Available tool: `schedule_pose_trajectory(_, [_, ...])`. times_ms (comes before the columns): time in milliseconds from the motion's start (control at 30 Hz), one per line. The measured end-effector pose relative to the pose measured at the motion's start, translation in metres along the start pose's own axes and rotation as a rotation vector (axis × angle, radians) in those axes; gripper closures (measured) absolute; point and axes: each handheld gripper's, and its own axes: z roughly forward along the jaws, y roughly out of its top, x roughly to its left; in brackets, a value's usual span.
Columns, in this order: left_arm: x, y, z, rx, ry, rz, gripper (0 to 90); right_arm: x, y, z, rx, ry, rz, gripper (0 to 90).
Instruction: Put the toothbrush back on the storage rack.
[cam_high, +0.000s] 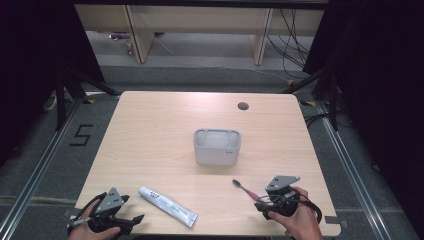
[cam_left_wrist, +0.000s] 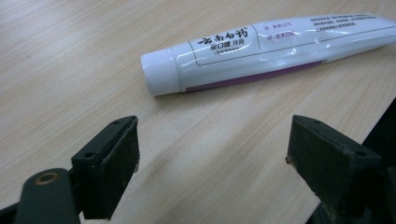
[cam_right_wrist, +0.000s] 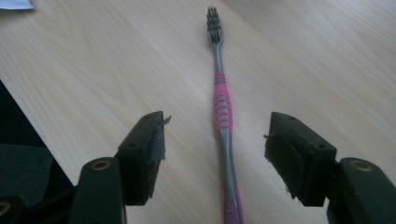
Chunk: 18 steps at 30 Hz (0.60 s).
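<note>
- High view: a person works two claws at the near edge of a pale wood-grain counter (cam_high: 150, 130). R claw (cam_high: 260, 199) sits over the tail of a pink-and-grey toothbrush (cam_high: 245, 189) lying flat, bristles pointing toward a grey rounded-corner holder (cam_high: 217, 146) mid-counter. L claw (cam_high: 131, 220) rests at the near-left corner, just beside a white toothpaste tube (cam_high: 167, 205) lying on its side.
- L gripper view: jaws stand wide apart w/ nothing between them; bare wood below. Tube (cam_left_wrist: 261, 49) lies ahead, apart from the pads – glossy soft plastic, smooth round cap at the near end, purple stripe underneath, black print on top.
- R gripper view: jaws apart, straddling the toothbrush handle (cam_right_wrist: 223, 121), pads not touching it. Handle is slim & straight w/ ribbed pink rubber grip; dark bristle head at the far end.
- Step in hand, by the look of it: lining up to grasp the brush. Next move prob. calls for lowering, pinching the thin handle squarely so it won't roll or twist, then lifting toward the holder.
</note>
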Motion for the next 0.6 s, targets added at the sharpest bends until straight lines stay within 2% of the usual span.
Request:
schedule_pose_trajectory(33, [0.000, 0.000, 0.000, 0.002, 0.002, 0.003, 16.1, -0.001, 0.004, -0.001, 0.019, 0.004, -0.008, 38.8])
schedule_pose_trajectory(100, [0.000, 0.000, 0.000, 0.003, -0.004, 0.001, 16.2, -0.001, 0.007, 0.000, 0.022, -0.003, -0.018, 39.0])
schedule_pose_trajectory(133, [0.000, -0.001, 0.000, 0.003, -0.005, -0.001, 16.2, -0.002, 0.014, 0.003, 0.048, 0.015, -0.033, 41.0])
schedule_pose_trajectory(200, [0.000, 0.000, 0.000, 0.000, -0.004, -0.005, 16.1, -0.001, 0.015, 0.004, 0.052, 0.017, -0.032, 41.5])
schedule_pose_trajectory(233, [0.000, 0.000, 0.000, 0.000, -0.001, -0.001, 16.2, -0.001, 0.019, 0.007, 0.070, 0.022, -0.022, 42.7])
schedule_pose_trajectory(267, [0.001, 0.000, -0.001, 0.009, 0.002, 0.011, 16.1, -0.001, 0.021, 0.010, 0.084, 0.022, -0.033, 44.5])
schedule_pose_trajectory(300, [0.000, 0.000, 0.000, 0.002, -0.003, 0.005, 16.2, 0.000, 0.024, 0.015, 0.128, 0.016, -0.046, 45.0])
schedule_pose_trajectory(367, [0.000, 0.000, 0.000, 0.002, 0.002, 0.001, 16.2, 0.001, 0.025, 0.016, 0.141, 0.019, -0.045, 45.7])
schedule_pose_trajectory(400, [0.001, 0.000, -0.001, 0.016, 0.004, 0.019, 16.2, -0.001, 0.027, 0.020, 0.174, 0.016, -0.047, 47.9])
schedule_pose_trajectory(467, [0.000, 0.000, -0.001, 0.012, -0.001, 0.010, 16.2, -0.002, 0.029, 0.022, 0.197, 0.018, -0.029, 49.4])
schedule_pose_trajectory(567, [-0.001, 0.000, 0.000, 0.005, -0.011, 0.001, 16.2, -0.006, 0.032, 0.024, 0.223, 0.011, -0.055, 51.1])
schedule_pose_trajectory(600, [-0.002, 0.000, 0.000, 0.001, -0.008, 0.001, 16.2, -0.006, 0.033, 0.025, 0.235, 0.015, -0.044, 52.2])
